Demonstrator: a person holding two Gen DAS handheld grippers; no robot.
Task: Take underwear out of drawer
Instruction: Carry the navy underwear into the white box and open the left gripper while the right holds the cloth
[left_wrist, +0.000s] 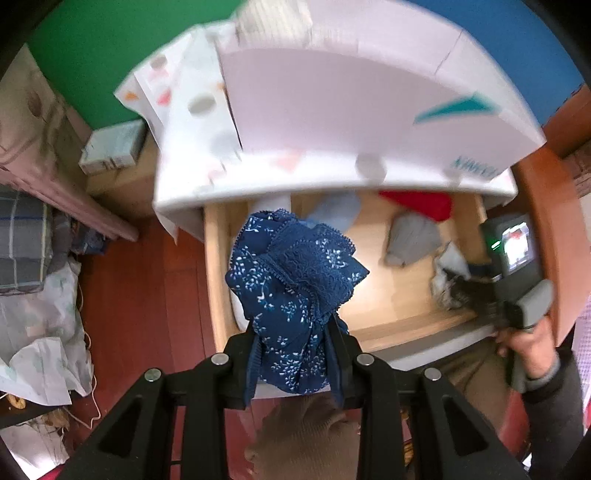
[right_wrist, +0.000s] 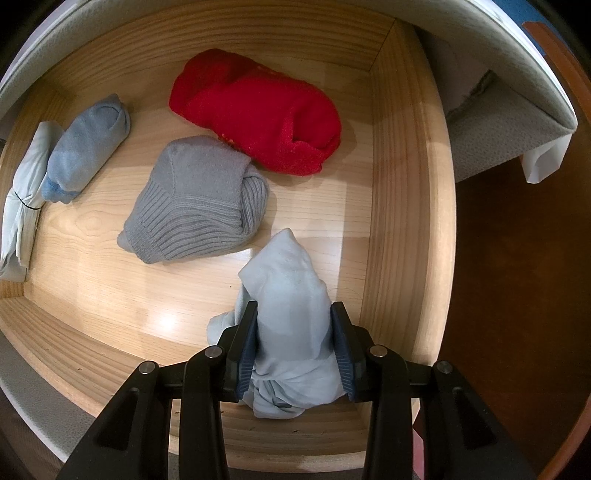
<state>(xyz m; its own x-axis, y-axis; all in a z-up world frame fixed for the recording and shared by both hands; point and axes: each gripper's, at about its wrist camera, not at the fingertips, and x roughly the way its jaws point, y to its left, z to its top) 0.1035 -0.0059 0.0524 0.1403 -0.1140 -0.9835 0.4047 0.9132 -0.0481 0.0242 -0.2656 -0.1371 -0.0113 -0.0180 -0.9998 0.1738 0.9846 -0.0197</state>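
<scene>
My left gripper (left_wrist: 293, 332) is shut on dark blue lace-trimmed underwear (left_wrist: 295, 273) with a white print, held high above the open wooden drawer (left_wrist: 406, 328). My right gripper (right_wrist: 294, 317) points down into the drawer (right_wrist: 402, 184) and is shut on a pale blue bundled garment (right_wrist: 288, 325) that rests near the drawer's front right corner. The right gripper also shows in the left wrist view (left_wrist: 461, 291), held by a hand (left_wrist: 532, 347) at the drawer's right end.
Inside the drawer lie a red fuzzy roll (right_wrist: 255, 114), a grey ribbed roll (right_wrist: 199, 206), a light blue roll (right_wrist: 85, 147) and a pale folded piece (right_wrist: 22, 199) at the left. A white cabinet top (left_wrist: 351, 118) overhangs the drawer. Bags and clutter (left_wrist: 40, 314) cover the red floor at left.
</scene>
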